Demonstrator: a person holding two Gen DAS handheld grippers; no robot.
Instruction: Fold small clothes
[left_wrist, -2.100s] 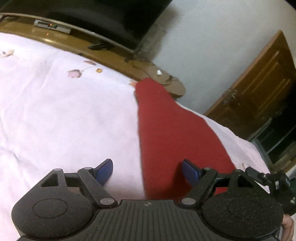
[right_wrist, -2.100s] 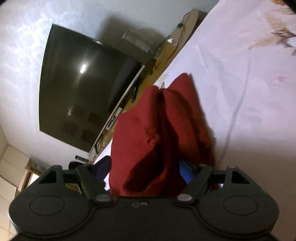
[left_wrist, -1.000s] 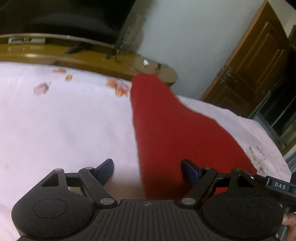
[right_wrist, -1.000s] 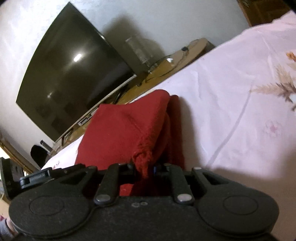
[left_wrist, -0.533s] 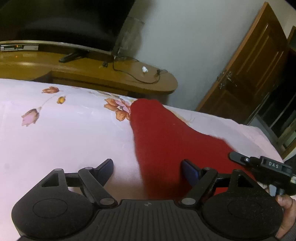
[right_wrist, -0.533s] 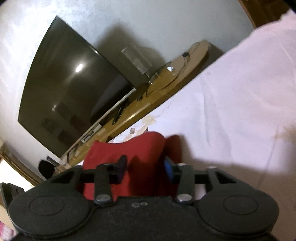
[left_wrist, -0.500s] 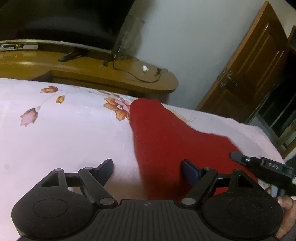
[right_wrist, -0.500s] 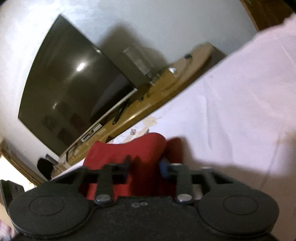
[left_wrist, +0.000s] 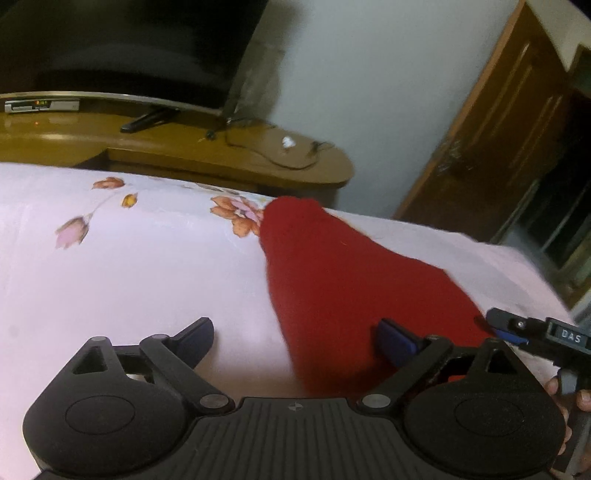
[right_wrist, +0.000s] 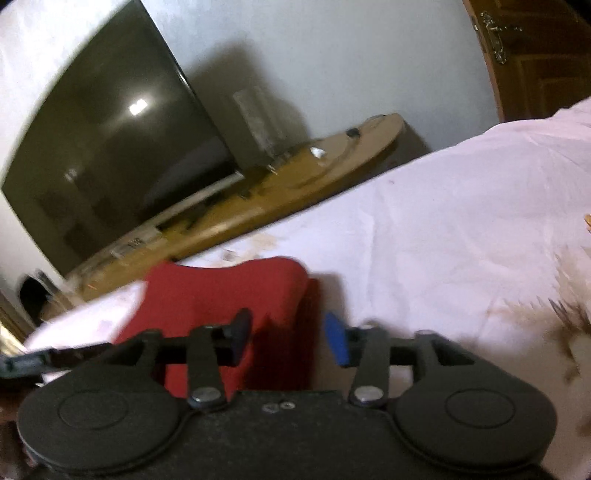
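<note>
Left wrist view: the red cloth (left_wrist: 354, 295) lies flat on the pink floral sheet (left_wrist: 129, 277), a long strip running from the bed's far edge, by the orange flower print, back toward the camera. Only here do the brown door (left_wrist: 491, 147) at right and the fingers (left_wrist: 576, 397) holding the right gripper (left_wrist: 517, 330) show. The left gripper (left_wrist: 295, 341) has just been opening and stands spread wide; the cloth's left edge lies between its jaws, nearer the right pad, with neither pad pressing on it. Beyond the bed stand a wooden TV stand (left_wrist: 221, 155) and the lower part of a TV (left_wrist: 122, 48). Right wrist view: blurred. It shows the whole dark TV (right_wrist: 107, 147) against the wall, the stand (right_wrist: 280, 188) tilted across the frame, and a brown feathery print on the sheet (right_wrist: 443, 229) at right. The cloth (right_wrist: 221, 291) shows as a short red patch well in from the far edge. The right gripper (right_wrist: 290, 338) has just been opening; its jaws are partly apart over the cloth's right part, with the pads clear of the fabric.
</note>
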